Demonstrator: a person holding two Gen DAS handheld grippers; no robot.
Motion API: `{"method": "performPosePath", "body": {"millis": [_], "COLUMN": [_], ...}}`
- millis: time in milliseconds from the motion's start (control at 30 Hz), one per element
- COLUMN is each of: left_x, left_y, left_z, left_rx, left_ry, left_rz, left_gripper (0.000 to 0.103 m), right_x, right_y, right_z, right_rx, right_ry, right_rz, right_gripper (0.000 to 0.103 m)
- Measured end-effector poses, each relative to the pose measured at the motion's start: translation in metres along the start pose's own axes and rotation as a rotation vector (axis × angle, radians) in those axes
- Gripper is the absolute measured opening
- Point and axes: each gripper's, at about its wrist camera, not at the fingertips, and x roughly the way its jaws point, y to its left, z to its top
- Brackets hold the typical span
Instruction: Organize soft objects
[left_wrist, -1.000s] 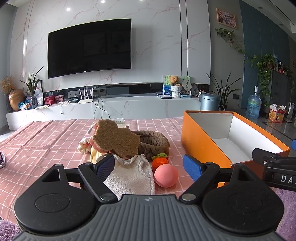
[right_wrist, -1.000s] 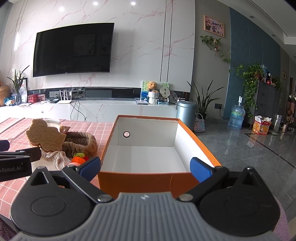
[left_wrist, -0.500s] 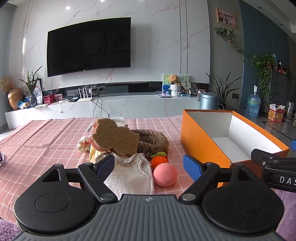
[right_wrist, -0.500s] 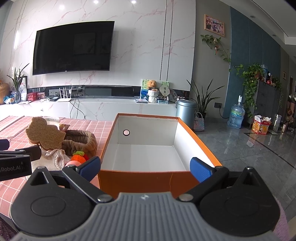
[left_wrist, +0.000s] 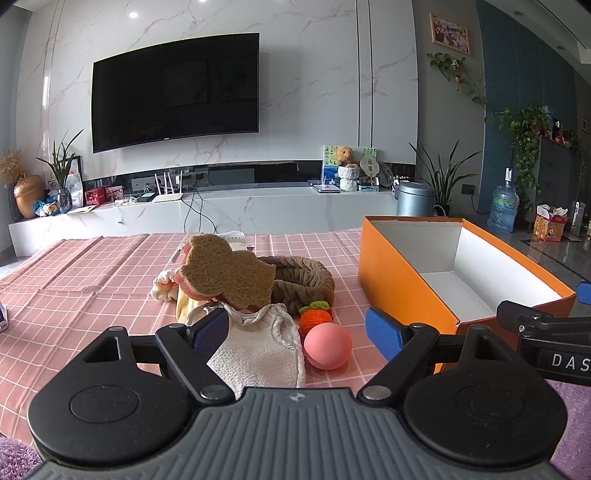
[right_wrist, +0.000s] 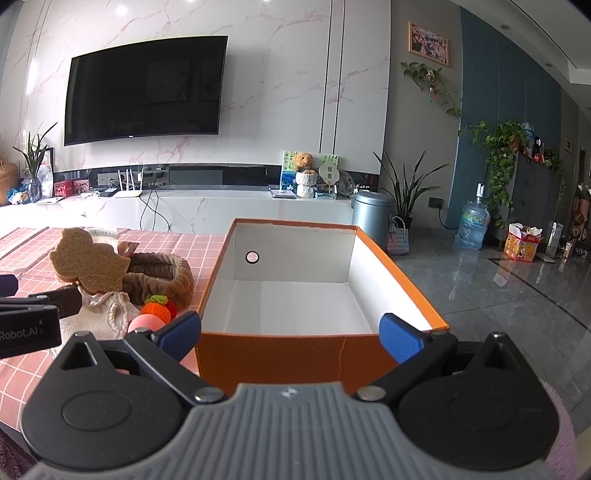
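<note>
A heap of soft things lies on the pink checked tablecloth (left_wrist: 85, 273): a brown bear-shaped sponge (left_wrist: 227, 275) on top, a brown knitted band (left_wrist: 303, 280), a white cloth (left_wrist: 255, 350), an orange crocheted toy (left_wrist: 314, 319) and a pink ball (left_wrist: 327, 345). My left gripper (left_wrist: 297, 328) is open, just short of the cloth and ball. An orange box (right_wrist: 317, 350) with a white, empty inside stands to the right of the heap. My right gripper (right_wrist: 290, 332) is open at the box's near wall, holding nothing.
Behind the table runs a white TV bench (left_wrist: 221, 206) with routers, cables and ornaments under a wall TV (left_wrist: 173, 88). A grey bin (right_wrist: 371, 218), plants and a water bottle (right_wrist: 472, 221) stand on the tiled floor to the right. A purple rug (left_wrist: 14, 454) lies below.
Both grippers stay open and have hardly moved; the views drift only slightly. The heap and the box lie as before.
</note>
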Motion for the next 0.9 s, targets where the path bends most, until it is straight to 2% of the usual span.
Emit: {"method": "performPosePath", "body": {"millis": [333, 500, 567, 667, 733, 800, 900], "left_x": [0.0, -0.002, -0.001, 0.001, 0.005, 0.01, 0.014], "left_y": [-0.001, 0.002, 0.007, 0.017, 0.024, 0.034, 0.046], "left_z": [-0.001, -0.001, 0.001, 0.003, 0.005, 0.006, 0.007], "left_rx": [0.002, 0.008, -0.002, -0.03, -0.059, -0.092, -0.112], "left_ry": [0.005, -0.006, -0.001, 0.018, 0.048, 0.077, 0.09], "left_rz": [-0.011, -0.013, -0.027, -0.052, -0.058, -0.046, -0.013], "left_gripper": [0.098, 0.098, 0.098, 0.088, 0.087, 0.082, 0.083], "right_x": [0.001, 0.0, -0.001, 0.0, 0.003, 0.007, 0.012], "right_y": [0.002, 0.008, 0.012, 0.019, 0.026, 0.035, 0.048], "right_z": [-0.001, -0.002, 0.002, 0.009, 0.015, 0.019, 0.026], "right_rx": [-0.015, -0.063, -0.089, -0.113, -0.145, -0.176, -0.217], "right_ry": [0.0, -0.055, -0.073, -0.074, -0.06, -0.063, -0.071], "right_rz": [0.01, 0.05, 0.077, 0.151, 0.192, 0.218, 0.258], "right_gripper": [0.101, 0.101, 0.101, 0.101, 0.101, 0.101, 0.1]}}
